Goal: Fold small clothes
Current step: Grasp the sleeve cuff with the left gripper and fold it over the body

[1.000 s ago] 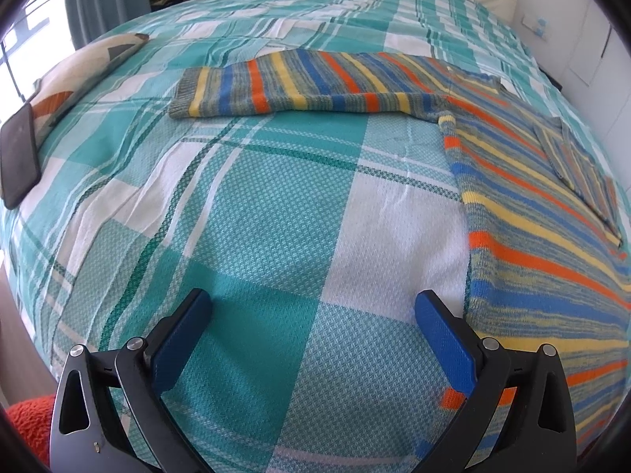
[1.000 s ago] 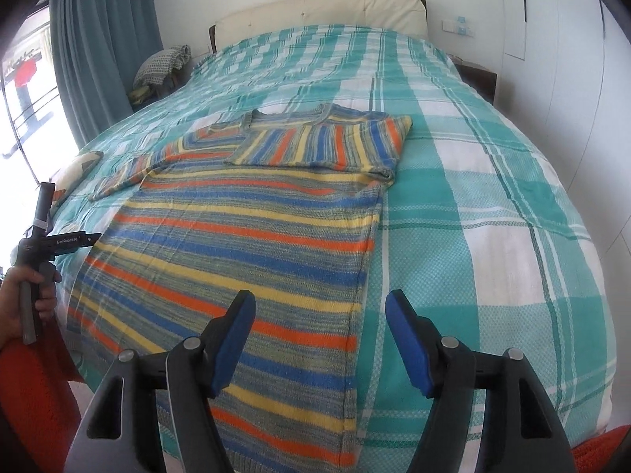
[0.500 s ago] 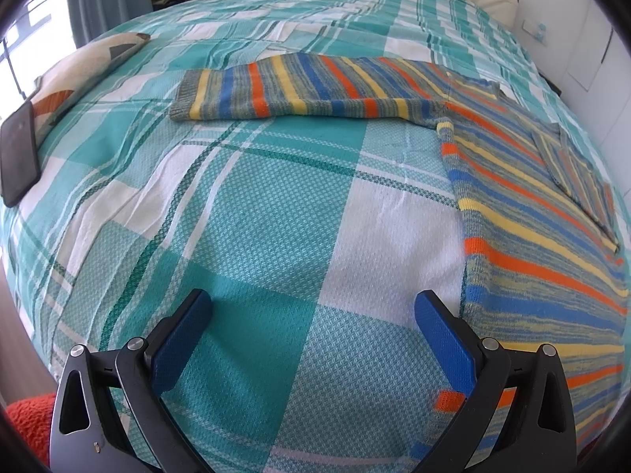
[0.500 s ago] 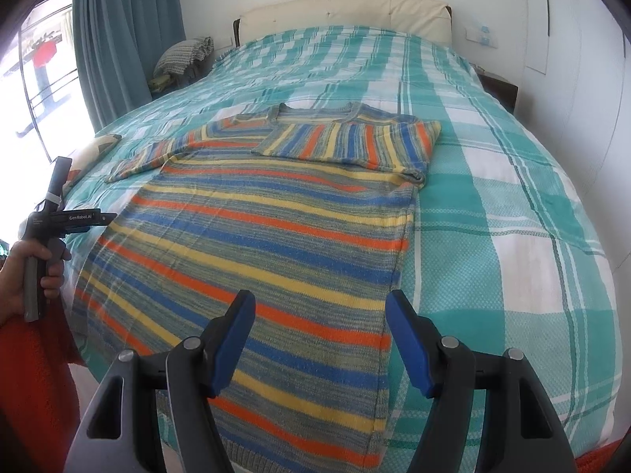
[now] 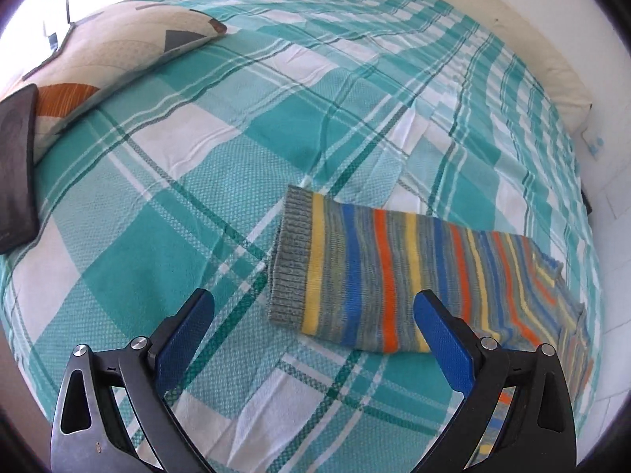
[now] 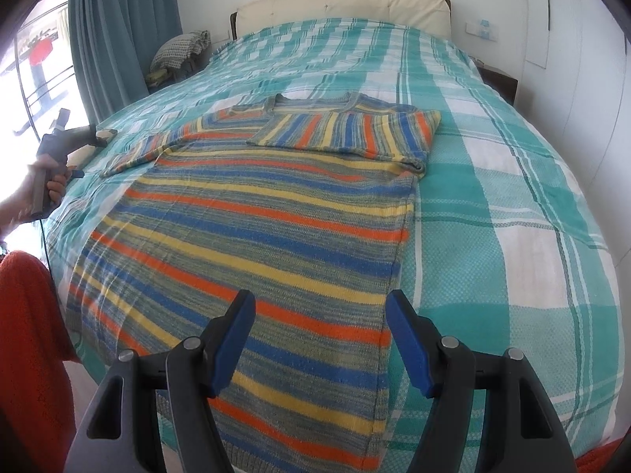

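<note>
A striped knit sweater (image 6: 252,232) in blue, orange, yellow and grey lies flat on the bed. Its right sleeve (image 6: 351,134) is folded across the chest. Its left sleeve (image 5: 370,280) lies stretched out sideways, grey cuff (image 5: 290,256) at the end. My left gripper (image 5: 311,339) is open and empty, just above the bed with the cuff end of that sleeve between its fingers' line. It shows small at the far left of the right wrist view (image 6: 59,146). My right gripper (image 6: 319,339) is open and empty over the sweater's hem.
The bed has a teal and white plaid cover (image 6: 512,205). A patterned cushion (image 5: 110,51) and a dark flat device (image 5: 15,165) lie at the left edge. A cream headboard (image 6: 343,4), curtain (image 6: 118,31) and white wall (image 6: 572,39) surround the bed.
My left gripper has swung up along the bed's left side to the outstretched sleeve's cuff. My right gripper has shifted a little left over the hem. Both stayed open.
</note>
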Motion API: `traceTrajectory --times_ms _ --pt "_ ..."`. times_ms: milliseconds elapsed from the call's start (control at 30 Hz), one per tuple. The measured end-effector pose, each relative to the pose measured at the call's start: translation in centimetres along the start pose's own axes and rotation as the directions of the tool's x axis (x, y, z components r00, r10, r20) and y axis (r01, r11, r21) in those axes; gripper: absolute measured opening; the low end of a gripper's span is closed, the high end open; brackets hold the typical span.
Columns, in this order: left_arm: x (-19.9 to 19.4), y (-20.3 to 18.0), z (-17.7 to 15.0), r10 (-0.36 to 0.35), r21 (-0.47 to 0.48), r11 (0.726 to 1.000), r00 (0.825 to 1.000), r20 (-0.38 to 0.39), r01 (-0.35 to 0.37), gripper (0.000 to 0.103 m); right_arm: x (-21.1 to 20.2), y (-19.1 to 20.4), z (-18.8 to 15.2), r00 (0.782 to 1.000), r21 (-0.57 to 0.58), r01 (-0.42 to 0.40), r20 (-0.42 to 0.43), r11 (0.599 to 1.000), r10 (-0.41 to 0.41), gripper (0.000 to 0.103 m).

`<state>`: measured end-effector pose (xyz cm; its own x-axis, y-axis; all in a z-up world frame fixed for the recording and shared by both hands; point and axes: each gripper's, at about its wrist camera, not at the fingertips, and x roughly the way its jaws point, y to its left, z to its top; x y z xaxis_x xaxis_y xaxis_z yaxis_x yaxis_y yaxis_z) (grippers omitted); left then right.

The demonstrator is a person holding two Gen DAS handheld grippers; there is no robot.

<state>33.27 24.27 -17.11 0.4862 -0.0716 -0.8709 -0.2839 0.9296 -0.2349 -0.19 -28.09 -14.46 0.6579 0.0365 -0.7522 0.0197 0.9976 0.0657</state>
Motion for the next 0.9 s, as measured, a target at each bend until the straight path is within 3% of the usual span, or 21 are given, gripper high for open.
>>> traceTrajectory --times_ms 100,133,167,200,233,267,333,433,567,633,667,700,733,767,800,833,900 --pt "2.9 0.1 0.2 0.117 -0.010 0.993 0.993 -0.026 -0.117 0.097 0.4 0.2 0.0 1.000 -0.009 0.002 -0.010 1.000 -0.002 0.068" --pt "3.0 -0.2 0.1 0.141 -0.001 0.990 0.990 -0.005 -0.141 0.090 0.5 0.2 -0.1 1.000 -0.011 0.001 -0.014 1.000 -0.001 0.068" --pt "2.7 -0.8 0.0 0.147 0.018 0.989 0.989 0.024 -0.148 0.078 0.5 0.2 -0.1 1.000 -0.012 0.000 -0.017 1.000 -0.001 0.068" --pt "2.5 -1.6 0.1 0.123 0.052 0.991 0.992 0.030 -0.125 0.033 0.6 0.1 -0.2 1.000 -0.013 0.000 -0.019 1.000 0.000 0.068" --pt "2.5 -2.5 0.3 0.079 0.085 0.993 0.997 0.002 -0.079 0.006 0.6 0.0 -0.3 1.000 -0.012 -0.001 -0.020 1.000 0.001 0.068" --pt "2.0 -3.6 0.5 0.057 0.114 0.992 0.998 -0.005 -0.056 0.004 0.7 -0.1 -0.3 1.000 -0.010 -0.003 -0.021 1.000 0.003 0.068" --pt "-0.5 -7.1 0.9 0.000 0.217 0.976 0.999 0.044 -0.009 0.004 0.7 -0.5 -0.3 1.000 0.006 -0.010 -0.019 1.000 0.010 0.068" --pt "-5.5 -14.0 0.7 -0.163 0.355 0.926 0.984 0.069 0.128 0.004 0.5 -1.2 -0.1 1.000 0.040 -0.022 -0.002 0.999 0.022 0.068" --pt "-11.6 -24.6 -1.7 -0.363 0.543 0.791 0.930 0.050 0.280 0.004 0.5 -1.8 0.1 0.999 0.070 -0.043 0.007 0.997 0.043 0.068" --pt "-12.9 -29.3 -3.2 -0.433 0.602 0.721 0.901 0.006 0.343 0.006 0.5 -1.9 0.1 0.999 0.075 -0.048 0.005 0.996 0.048 0.068" --pt "-12.8 -31.4 -4.4 -0.446 0.626 0.690 0.895 -0.028 0.363 0.009 0.5 -2.0 0.1 0.999 0.076 -0.052 0.006 0.996 0.052 0.068" --pt "-12.0 -33.4 -5.5 -0.444 0.650 0.656 0.893 -0.081 0.385 0.023 0.3 -1.9 0.0 0.999 0.076 -0.054 0.009 0.996 0.054 0.068" --pt "-10.7 -35.0 -6.7 -0.415 0.672 0.627 0.899 -0.140 0.394 0.058 0.3 -1.9 0.0 0.998 0.074 -0.055 0.011 0.996 0.054 0.068" --pt "-9.6 -36.2 -7.7 -0.369 0.691 0.622 0.916 -0.157 0.369 0.071 0.2 -1.9 0.1 0.998 0.073 -0.056 0.012 0.996 0.055 0.068" --pt "-8.9 -36.7 -8.3 -0.341 0.703 0.628 0.930 -0.137 0.334 0.077 0.2 -1.9 0.1 0.998 0.074 -0.059 0.012 0.996 0.058 0.068" --pt "-8.3 -36.7 -8.4 -0.333 0.701 0.639 0.935 -0.118 0.316 0.077 0.1 -1.9 0.0 0.998 0.075 -0.063 0.011 0.995 0.062 0.068" --pt "-7.0 -35.6 -7.5 -0.336 0.640 0.693 0.934 -0.118 0.330 0.077 -0.2 -1.9 -0.2 0.997 0.078 -0.073 0.014 0.994 0.073 0.068"
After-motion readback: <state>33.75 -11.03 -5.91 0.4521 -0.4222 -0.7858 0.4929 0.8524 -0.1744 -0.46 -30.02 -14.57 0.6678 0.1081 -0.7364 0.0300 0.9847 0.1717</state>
